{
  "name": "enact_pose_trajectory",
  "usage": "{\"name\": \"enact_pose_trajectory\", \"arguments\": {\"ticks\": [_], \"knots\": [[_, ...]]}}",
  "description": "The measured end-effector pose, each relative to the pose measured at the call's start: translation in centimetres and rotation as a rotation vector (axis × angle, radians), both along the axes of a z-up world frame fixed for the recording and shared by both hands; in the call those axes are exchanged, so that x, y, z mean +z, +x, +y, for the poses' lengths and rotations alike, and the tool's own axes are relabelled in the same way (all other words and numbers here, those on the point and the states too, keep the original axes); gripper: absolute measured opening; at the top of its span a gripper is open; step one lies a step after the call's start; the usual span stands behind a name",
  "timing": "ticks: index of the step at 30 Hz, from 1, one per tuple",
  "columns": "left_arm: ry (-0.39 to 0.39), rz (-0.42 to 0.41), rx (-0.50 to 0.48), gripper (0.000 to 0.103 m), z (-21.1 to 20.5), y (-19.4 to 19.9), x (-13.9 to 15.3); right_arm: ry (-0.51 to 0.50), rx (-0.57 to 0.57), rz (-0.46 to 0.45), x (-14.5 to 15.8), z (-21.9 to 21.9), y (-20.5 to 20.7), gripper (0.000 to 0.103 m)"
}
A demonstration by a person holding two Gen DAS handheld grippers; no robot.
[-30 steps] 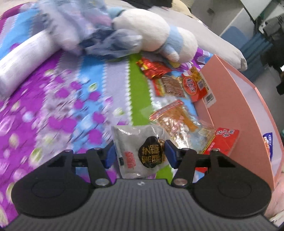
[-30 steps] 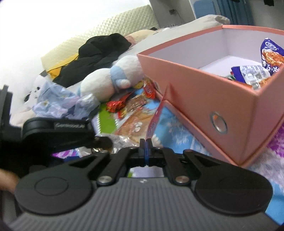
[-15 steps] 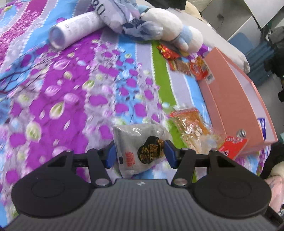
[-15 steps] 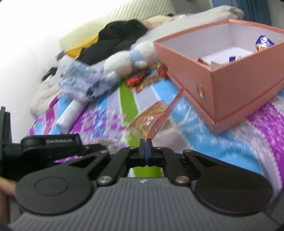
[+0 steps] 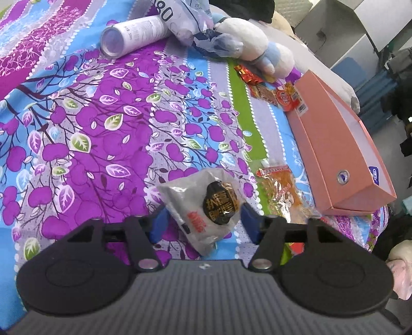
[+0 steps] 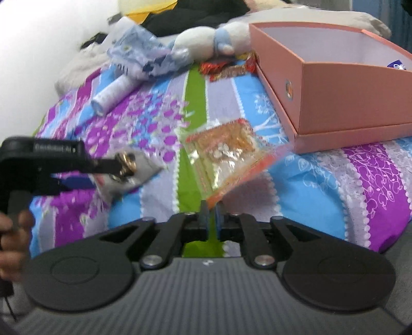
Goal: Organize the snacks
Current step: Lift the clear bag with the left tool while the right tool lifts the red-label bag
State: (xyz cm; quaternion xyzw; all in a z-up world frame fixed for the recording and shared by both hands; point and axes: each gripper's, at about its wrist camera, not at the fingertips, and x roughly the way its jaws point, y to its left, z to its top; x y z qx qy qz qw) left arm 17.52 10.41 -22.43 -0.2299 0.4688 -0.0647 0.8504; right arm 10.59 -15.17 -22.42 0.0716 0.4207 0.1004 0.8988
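Observation:
My left gripper hovers low over the flowered bedspread. Its jaws are opening, and a grey packet with a round black label lies between the blue pads with a small gap on each side. My right gripper is also opening. A thin orange-red packet has one corner between the slightly parted pads and leans right over a clear bag of orange snacks. The pink box stands open at the right, a blue packet inside.
A white plush toy, a crumpled plastic bag and a white tube lie at the far end of the bed. Several red snack packets sit by the box's far corner. The bed edge drops off at lower right.
Both grippers have drawn back from the box towards the near edge of the bed. The left pads have spread off the grey packet. The right pads have parted and the red packet has tipped right.

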Motion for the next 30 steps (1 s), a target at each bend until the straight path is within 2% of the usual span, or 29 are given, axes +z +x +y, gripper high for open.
{"name": "enact_pose_trajectory", "arguments": {"ticks": [1, 3, 7, 11, 14, 20, 25, 26, 28, 30], "knots": [[0.004, -0.007, -0.004, 0.079, 0.0, 0.0, 0.0, -0.02, 0.012, 0.0, 0.1, -0.3, -0.3, 0.055], [0.023, -0.035, 0.002, 0.084, 0.0, -0.3, 0.3, -0.053, 0.005, -0.028, 0.5, -1.2, -1.1, 0.076], [0.144, -0.143, -0.021, 0.09, -0.4, -1.3, 2.0, -0.124, 0.057, -0.076, 1.6, -2.0, -1.1, 0.078], [0.16, -0.194, -0.111, 0.093, -0.5, -1.4, 2.5, -0.132, 0.126, -0.102, 2.0, -1.8, 1.0, 0.078], [0.198, -0.197, -0.17, 0.093, -0.6, -1.0, 2.2, -0.171, 0.183, -0.136, 1.9, -0.7, 3.1, 0.078], [0.257, -0.183, -0.282, 0.093, -0.9, -0.2, 0.8, -0.22, 0.312, -0.107, 0.3, 1.6, 7.2, 0.078], [0.292, -0.187, -0.346, 0.093, -1.1, 0.4, 0.1, -0.247, 0.354, -0.076, -1.0, 2.1, 9.3, 0.078], [0.299, -0.189, -0.359, 0.093, -1.2, 0.4, 0.0, -0.254, 0.357, -0.076, -1.1, 2.1, 9.6, 0.079], [0.318, -0.189, -0.384, 0.093, -1.6, 0.8, -0.2, -0.27, 0.365, -0.077, -1.2, 2.1, 10.2, 0.09], [0.338, -0.173, -0.435, 0.093, -2.1, 1.3, -0.6, -0.268, 0.383, -0.056, -1.5, 2.3, 10.8, 0.091]]}}
